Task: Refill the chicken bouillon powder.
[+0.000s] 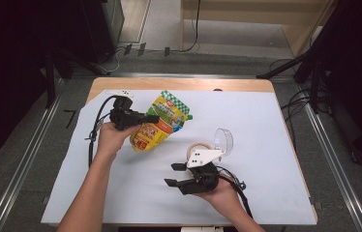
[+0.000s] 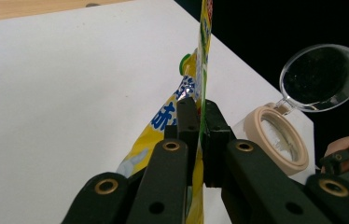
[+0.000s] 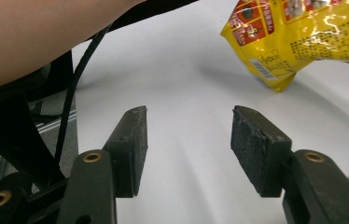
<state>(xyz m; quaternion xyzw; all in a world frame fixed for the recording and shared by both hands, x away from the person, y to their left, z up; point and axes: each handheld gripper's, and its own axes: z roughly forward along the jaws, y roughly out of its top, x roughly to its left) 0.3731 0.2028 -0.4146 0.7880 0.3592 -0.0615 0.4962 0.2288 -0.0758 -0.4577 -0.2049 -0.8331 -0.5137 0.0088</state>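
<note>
While the left gripper [image 1: 150, 117] has its jaws closed tight on the edge of the yellow pouch [image 1: 162, 123], the pouch is lifted at that side and only its lower corner seems to rest on the white cover [image 1: 266, 145] of the table. So the grasp looks done; I judge that carrying the pouch and placing it somewhere is left. The pouch stands on edge between the jaws and reaches ahead of them. The right gripper [image 1: 173, 174] holds nothing, with its jaws wide apart, and the pouch hangs ahead of it to the upper right. A small jar [image 1: 199, 147] with its clear lid [image 1: 223, 139] open stands just behind the right gripper.
</note>
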